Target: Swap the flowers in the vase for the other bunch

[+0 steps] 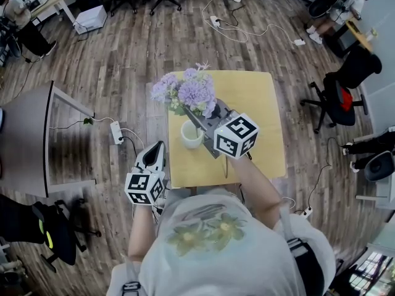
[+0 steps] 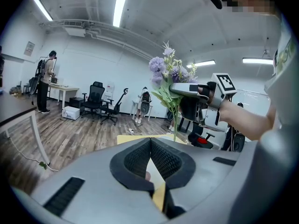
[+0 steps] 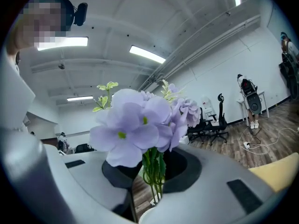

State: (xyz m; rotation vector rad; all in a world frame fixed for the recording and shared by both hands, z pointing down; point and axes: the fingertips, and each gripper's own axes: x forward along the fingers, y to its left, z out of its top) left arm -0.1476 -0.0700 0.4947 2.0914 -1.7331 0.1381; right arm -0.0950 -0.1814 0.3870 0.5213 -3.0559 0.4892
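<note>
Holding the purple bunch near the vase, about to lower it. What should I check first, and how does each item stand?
1. Right gripper grip on the purple flowers: ok, jaws closed on the stems.
2. Vase upright on the table: ok.
3. Vase empty: ok, nothing shows inside.
4. Stem ends lined up over the vase mouth: cannot tell, the gripper hides them.
5. Left gripper out of the way: ok, shut, empty, off the table's near edge.
6. Other bunch located: cannot tell, not in view.
</note>
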